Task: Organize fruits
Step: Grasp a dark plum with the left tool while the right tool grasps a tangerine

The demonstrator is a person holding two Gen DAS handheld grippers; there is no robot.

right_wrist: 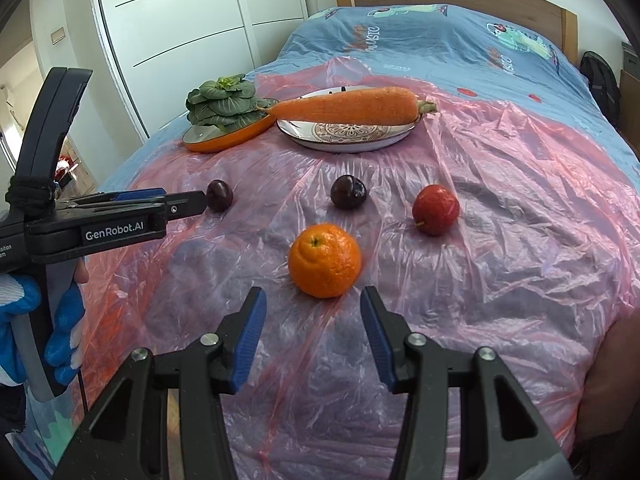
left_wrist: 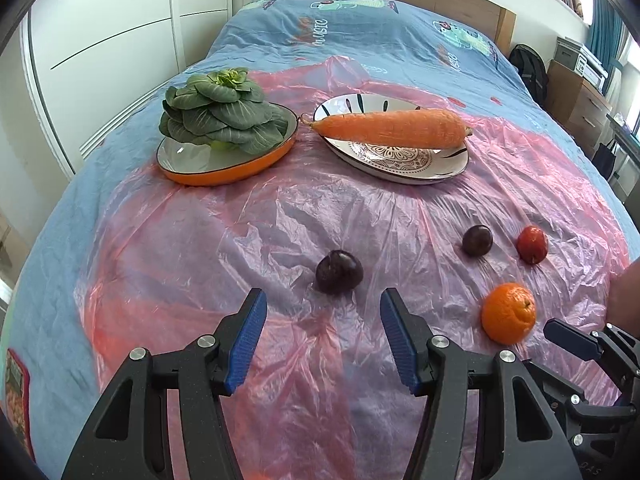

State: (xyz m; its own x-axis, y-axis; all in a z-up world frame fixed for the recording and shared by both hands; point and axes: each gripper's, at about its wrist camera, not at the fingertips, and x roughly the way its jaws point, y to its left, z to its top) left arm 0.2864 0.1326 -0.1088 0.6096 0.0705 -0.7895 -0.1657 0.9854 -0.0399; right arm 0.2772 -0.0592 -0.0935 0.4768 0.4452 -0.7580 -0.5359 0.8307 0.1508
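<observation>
Fruits lie loose on the pink plastic sheet (right_wrist: 500, 184) spread over the bed (left_wrist: 360, 32): two dark plums, a red plum and an orange.

From my left tool (left_wrist: 323, 312), the near dark plum (left_wrist: 339, 272) sits straight ahead, just beyond the fingertips and centred in the gap. From my right tool (right_wrist: 313, 310), the orange (right_wrist: 325, 260) lies the same way, dead ahead and just past the tips. Both tools stand with their blue pads apart and nothing between them. So I judge each hand has its own target, left for the plum and right for the orange, and each needs a short push forward before closing.

The other dark plum (right_wrist: 348, 192) and the red plum (right_wrist: 435, 209) sit farther back, nearer my right side.

Round fruits have no long axis to line up with. The plum skin looks glossy and smooth, the orange dimpled; either could roll on the crinkled sheet.
</observation>
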